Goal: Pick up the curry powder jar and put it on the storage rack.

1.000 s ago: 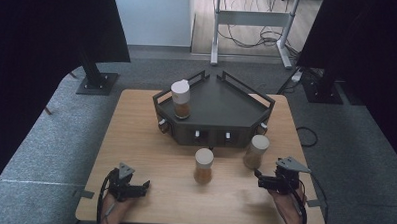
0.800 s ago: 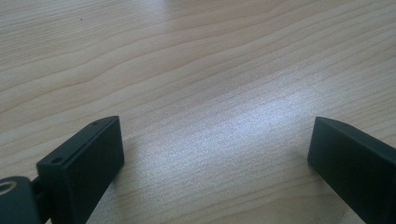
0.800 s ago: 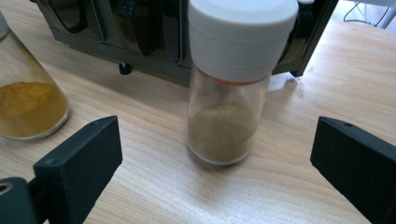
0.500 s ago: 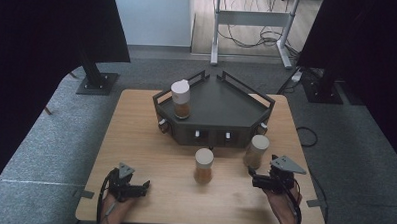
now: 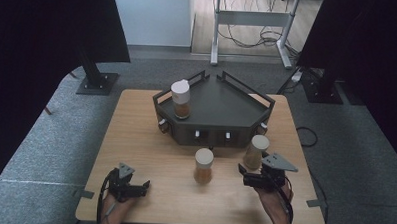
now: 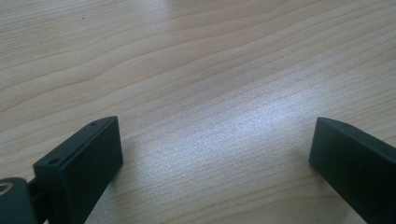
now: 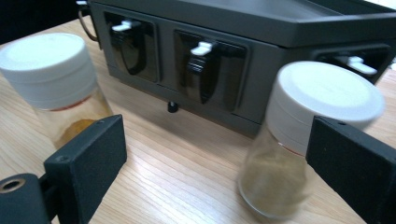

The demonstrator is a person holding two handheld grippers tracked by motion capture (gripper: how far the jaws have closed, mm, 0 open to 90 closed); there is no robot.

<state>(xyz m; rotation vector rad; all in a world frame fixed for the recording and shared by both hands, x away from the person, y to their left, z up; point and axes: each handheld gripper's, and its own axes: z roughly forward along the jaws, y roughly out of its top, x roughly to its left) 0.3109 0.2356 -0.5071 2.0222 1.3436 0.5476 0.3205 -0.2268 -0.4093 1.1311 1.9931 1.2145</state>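
Three clear jars with white lids hold brownish powder. One jar [image 5: 181, 99] stands on the black angular stand [image 5: 222, 100]. A second jar [image 5: 203, 164] stands on the table in front of the stand, and a third jar [image 5: 255, 151] to its right. My right gripper [image 5: 244, 176] is open near the front right, just beside the third jar. In the right gripper view the third jar [image 7: 303, 140] is close to the right jaw of the right gripper [image 7: 217, 135], and the second jar [image 7: 51, 88] is behind the left jaw. My left gripper [image 5: 145, 187] [image 6: 212, 126] is open over bare wood.
The stand's front face [image 7: 210, 60] carries white latches in dark recesses. The wooden table [image 5: 135, 140] has free room at its left and along the front edge. Black tripod bases [image 5: 97, 81] and a desk frame with cables stand on the grey carpet beyond.
My right gripper has moved left and forward, close beside the right-hand jar. The left gripper and the jars have stayed put.
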